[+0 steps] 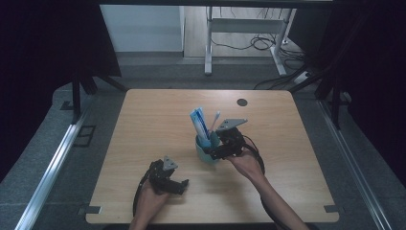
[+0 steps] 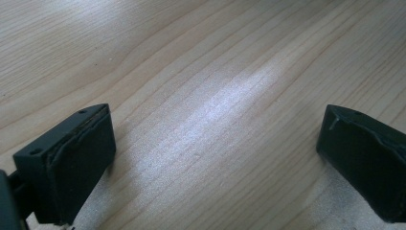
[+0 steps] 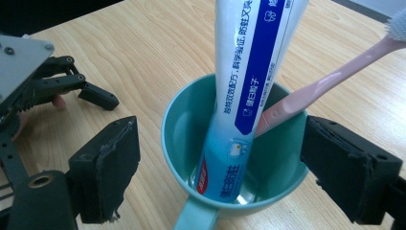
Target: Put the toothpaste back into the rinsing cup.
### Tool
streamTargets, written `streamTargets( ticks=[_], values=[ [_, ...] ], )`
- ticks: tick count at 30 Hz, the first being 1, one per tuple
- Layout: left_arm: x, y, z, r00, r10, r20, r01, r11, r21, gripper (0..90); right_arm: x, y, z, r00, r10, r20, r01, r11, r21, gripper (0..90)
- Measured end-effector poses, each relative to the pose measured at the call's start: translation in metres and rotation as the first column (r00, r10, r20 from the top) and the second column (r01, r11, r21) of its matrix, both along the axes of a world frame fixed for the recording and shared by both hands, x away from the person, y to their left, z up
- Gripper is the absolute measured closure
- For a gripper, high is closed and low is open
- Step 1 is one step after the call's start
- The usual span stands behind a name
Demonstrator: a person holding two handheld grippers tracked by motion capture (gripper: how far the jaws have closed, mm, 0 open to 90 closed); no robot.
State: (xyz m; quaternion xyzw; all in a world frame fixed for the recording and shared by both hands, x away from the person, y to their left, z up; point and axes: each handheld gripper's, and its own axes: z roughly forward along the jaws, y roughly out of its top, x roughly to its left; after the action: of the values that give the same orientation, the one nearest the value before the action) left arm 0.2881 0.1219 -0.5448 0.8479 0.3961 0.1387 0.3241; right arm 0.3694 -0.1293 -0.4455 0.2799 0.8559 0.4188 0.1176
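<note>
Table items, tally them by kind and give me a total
Cup: 1
Toothpaste tube: 1
Toothbrush: 1
Total: 3

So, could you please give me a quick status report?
Both claws open: left, right. Toothpaste tube and toothbrush in teal cup. Nothing obstructing.

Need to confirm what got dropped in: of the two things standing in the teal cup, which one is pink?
The toothbrush, a thin pink handle leaning on the rim of the cup. The other is a wide blue-and-white toothpaste tube, standing more upright.
</note>
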Motion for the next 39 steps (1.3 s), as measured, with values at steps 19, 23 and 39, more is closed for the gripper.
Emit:
streamTargets(
  ticks=[19,23,39],
  values=[
    [0.0,0.0,0.0,1.0,0.002,0.001,-0.002,1.0,-0.001,0.0,-0.01,-0.02,0.004,1.0,-0.005,-0.006,0.005,1.0,-0.028,3.8],
    [0.0,0.0,0.0,1.0,0.003,0.003,-0.003,1.0,-0.003,0.0,-0.011,-0.027,0.004,0.9999,-0.011,-0.007,0.011,0.999,-0.036,1.6],
    [0.0,0.0,0.0,1.0,0.002,0.002,-0.002,1.0,-0.002,0.0,-0.018,-0.055,0.0,0.999,-0.044,0.008,0.045,0.995,-0.087,0.0]
  ],
)
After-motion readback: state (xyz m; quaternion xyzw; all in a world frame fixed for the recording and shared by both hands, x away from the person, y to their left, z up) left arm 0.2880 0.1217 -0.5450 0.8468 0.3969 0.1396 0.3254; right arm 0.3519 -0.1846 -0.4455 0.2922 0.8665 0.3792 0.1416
